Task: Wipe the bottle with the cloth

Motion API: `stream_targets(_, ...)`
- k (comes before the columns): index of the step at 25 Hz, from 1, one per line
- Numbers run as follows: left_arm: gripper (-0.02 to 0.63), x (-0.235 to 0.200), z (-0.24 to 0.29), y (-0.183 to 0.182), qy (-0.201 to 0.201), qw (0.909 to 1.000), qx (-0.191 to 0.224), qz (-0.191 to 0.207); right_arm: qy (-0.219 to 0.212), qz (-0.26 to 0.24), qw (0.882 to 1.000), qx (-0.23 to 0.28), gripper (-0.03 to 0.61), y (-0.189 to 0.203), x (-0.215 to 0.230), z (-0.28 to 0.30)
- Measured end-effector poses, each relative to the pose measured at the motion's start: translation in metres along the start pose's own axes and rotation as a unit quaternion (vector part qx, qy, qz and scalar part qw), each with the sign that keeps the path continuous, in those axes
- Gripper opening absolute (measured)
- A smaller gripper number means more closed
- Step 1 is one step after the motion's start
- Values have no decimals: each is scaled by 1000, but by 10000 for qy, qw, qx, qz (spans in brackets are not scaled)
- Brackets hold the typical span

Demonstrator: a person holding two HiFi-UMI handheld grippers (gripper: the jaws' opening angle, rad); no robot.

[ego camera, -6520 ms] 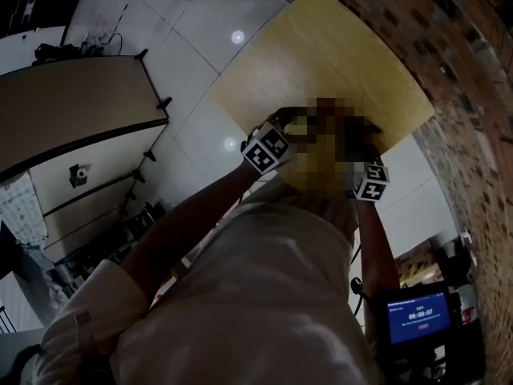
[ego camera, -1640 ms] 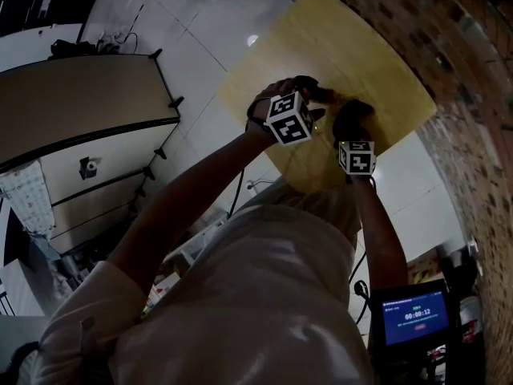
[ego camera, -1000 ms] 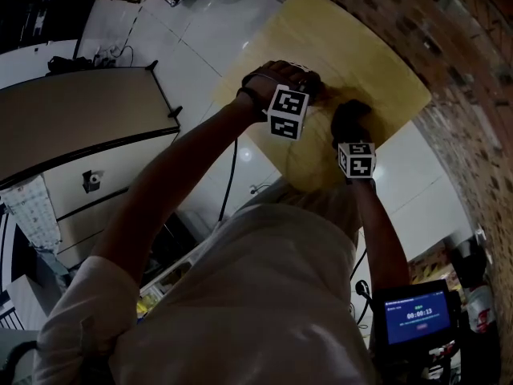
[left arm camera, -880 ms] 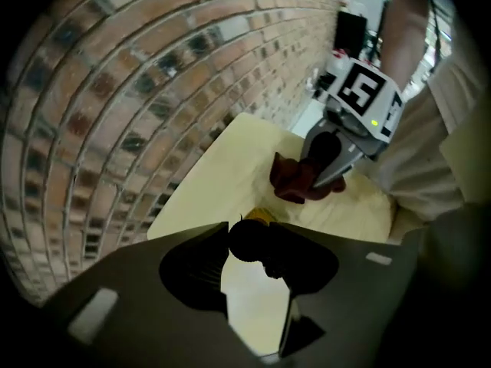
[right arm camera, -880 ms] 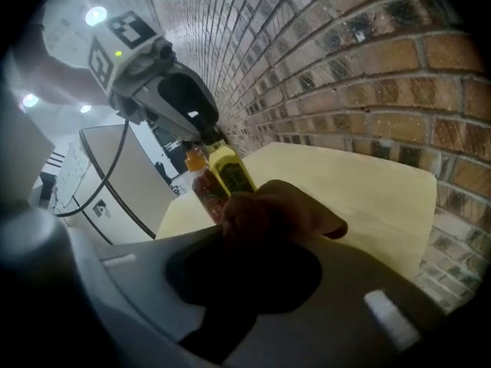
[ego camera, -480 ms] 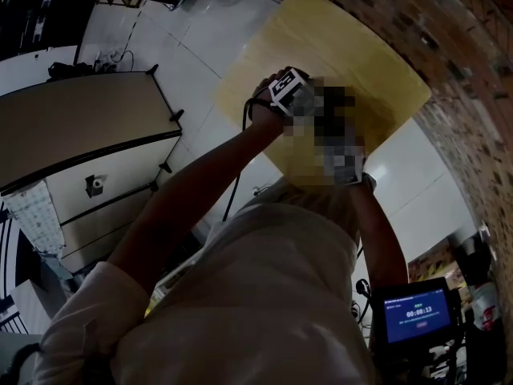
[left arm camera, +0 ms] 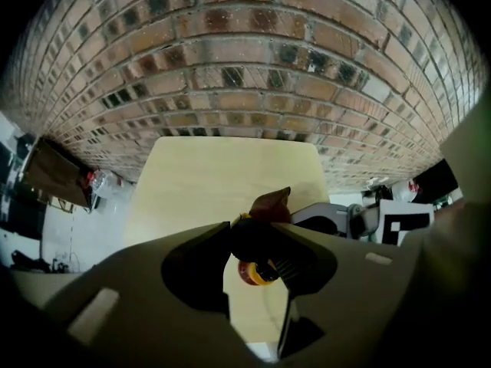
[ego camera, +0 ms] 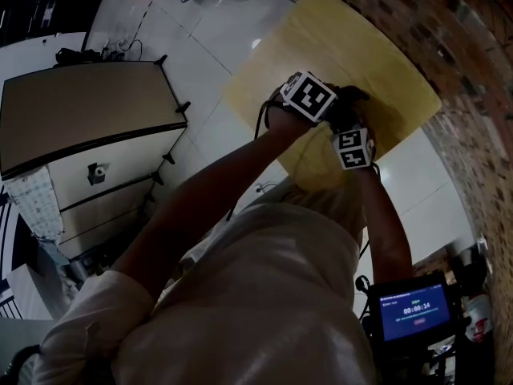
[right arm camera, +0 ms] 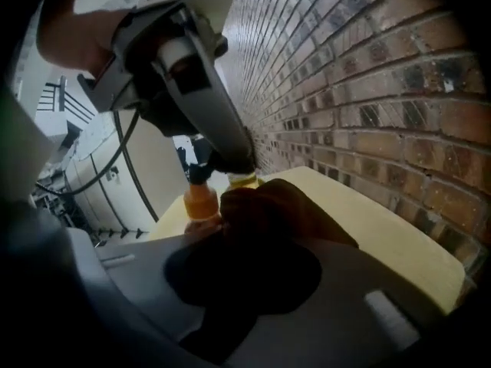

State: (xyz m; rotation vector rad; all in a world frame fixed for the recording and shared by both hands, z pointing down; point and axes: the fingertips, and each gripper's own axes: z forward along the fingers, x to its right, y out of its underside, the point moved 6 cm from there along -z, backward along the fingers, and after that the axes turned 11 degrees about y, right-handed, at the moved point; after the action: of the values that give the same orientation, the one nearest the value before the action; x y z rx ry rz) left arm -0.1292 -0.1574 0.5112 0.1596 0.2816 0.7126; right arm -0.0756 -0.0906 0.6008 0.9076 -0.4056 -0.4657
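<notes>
Two grippers meet over the yellow tabletop (ego camera: 361, 38), which fills the head view toward 1 o'clock, beside a brick wall (ego camera: 473, 79). The left gripper (left arm camera: 259, 245) points steeply down. Its fingers (left arm camera: 360, 282) are clenched on the top of the bottle (right arm camera: 202, 200), which is orange and yellow where it shows. In the right gripper view the bottle stands upright under those fingers, at about 10 o'clock from the cloth (right arm camera: 295, 205). Its base is hidden, so I cannot tell whether it touches the tabletop. The right gripper (right arm camera: 268, 240) is grasping the dark brown cloth, which is bunched between its fingers and touches the bottle's side. In the left gripper view the cloth peeks out at 12 o'clock of the bottle, with the right gripper at 3 o'clock. In the head view a pale cabinet (ego camera: 88, 127) sits at 9 o'clock and a lit screen (ego camera: 413, 318) at 5 o'clock.
</notes>
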Motion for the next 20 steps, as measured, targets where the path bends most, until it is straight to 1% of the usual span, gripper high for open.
stream_targets(3, 175, 2, -2, 5, 119, 9986, 203, -475, -12, -106, 9979, -632, 63, 27, 3, 16)
stream_targets(6, 175, 4, -3, 7, 82, 9967, 337, -736, 39, 49, 9923, -1241, 63, 46, 7, 33)
stream_targets(7, 175, 3, -4, 8, 76, 9958, 390, -827, 87, 258, 9900, -1381, 63, 47, 9, 38)
stream_targets(8, 175, 2, -3, 9, 102, 9945, 448, -943, 148, 624, 9863, -1519, 63, 48, 14, 44)
stream_targets(10, 176, -2, -3, 12, 101, 9920, 578, -1119, 236, 1548, 9719, -1755, 63, 51, 23, 53)
stream_targets(11, 176, -2, -5, 11, 115, 9910, 703, -1132, 257, 1836, 9650, -1856, 63, 52, 25, 54)
stream_targets(12, 178, -2, -7, 11, 142, 9904, 845, -1084, 270, 1958, 9613, -1921, 63, 53, 27, 51)
stream_targets(13, 178, -1, -9, 13, 165, 9904, 958, -987, 273, 2014, 9603, -1912, 63, 54, 28, 47)
stream_targets(15, 191, 1, -9, 22, 232, 9915, 1055, -723, 253, 2176, 9599, -1751, 64, 58, 30, 33)
stream_targets(16, 240, 3, -7, 29, 283, 9924, 1050, -580, 255, 2246, 9598, -1664, 64, 62, 32, 25)
stream_targets(17, 310, 5, -5, 36, 303, 9935, 1010, -433, 265, 2287, 9600, -1595, 64, 69, 35, 16)
stream_targets(18, 349, 6, -3, 43, 275, 9947, 942, -293, 272, 2331, 9597, -1547, 64, 76, 38, 8)
stream_targets(20, 384, 7, 1, 56, 185, 9966, 806, -47, 299, 2481, 9565, -1504, 64, 91, 46, -8)
